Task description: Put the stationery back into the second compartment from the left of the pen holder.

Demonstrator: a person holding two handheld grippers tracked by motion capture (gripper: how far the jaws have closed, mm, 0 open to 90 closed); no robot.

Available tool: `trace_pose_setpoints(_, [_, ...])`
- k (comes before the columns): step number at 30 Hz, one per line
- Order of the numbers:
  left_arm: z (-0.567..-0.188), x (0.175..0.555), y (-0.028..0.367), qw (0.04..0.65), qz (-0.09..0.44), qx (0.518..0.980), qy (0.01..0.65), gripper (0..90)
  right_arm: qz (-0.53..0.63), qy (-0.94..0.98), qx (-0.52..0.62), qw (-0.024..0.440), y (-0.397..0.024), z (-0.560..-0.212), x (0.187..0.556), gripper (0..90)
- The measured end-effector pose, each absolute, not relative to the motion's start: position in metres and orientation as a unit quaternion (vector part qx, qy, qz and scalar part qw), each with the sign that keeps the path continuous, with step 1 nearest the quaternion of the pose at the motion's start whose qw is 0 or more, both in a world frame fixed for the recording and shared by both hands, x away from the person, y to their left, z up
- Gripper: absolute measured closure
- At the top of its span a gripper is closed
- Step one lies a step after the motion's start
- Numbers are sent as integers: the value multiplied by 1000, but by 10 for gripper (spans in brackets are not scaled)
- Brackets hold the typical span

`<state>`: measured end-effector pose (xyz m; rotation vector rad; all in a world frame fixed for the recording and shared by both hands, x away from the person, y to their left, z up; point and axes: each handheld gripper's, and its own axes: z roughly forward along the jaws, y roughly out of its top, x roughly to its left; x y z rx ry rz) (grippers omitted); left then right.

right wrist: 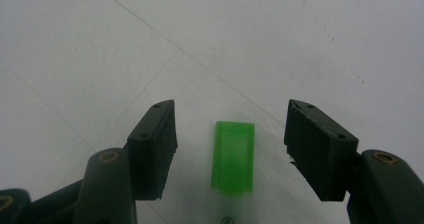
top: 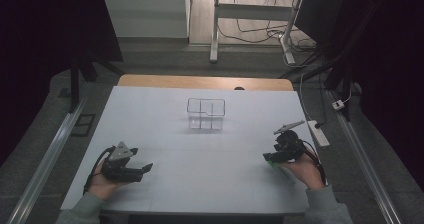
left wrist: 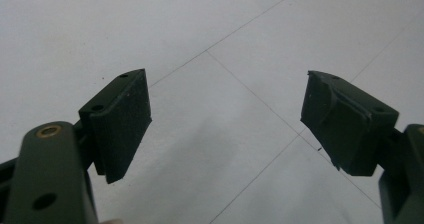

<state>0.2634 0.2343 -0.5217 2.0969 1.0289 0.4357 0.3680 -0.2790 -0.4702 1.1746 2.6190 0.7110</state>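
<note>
We log a clear plastic divided box [top: 206, 113] mid-table, the left gripper [top: 145, 168] gaping empty near-left of it, the right gripper [right wrist: 230, 144] gaping around a small green translucent block [right wrist: 233, 156] near-right of it.

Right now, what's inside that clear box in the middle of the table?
The clear box looks empty; its dividers split it into compartments, and the white table shows through. It is small in the high view, so tiny items could be missed.

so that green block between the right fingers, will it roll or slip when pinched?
The green block looks flat-sided and lies flat on the table, so rolling seems unlikely. It looks like stiff, glossy, probably light plastic, so it may slip. The right gripper is open around it, not touching.
</note>
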Motion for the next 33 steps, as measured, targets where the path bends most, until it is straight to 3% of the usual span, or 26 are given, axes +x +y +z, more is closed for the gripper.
trace_pose_setpoints(20, [-522,263,234,373,170,819,400,198,171,903,388,68,-271,-490,370,389])
trace_pose_setpoints(33, [-522,263,234,374,171,819,400,197,142,905,393,80,-267,-493,369,599])
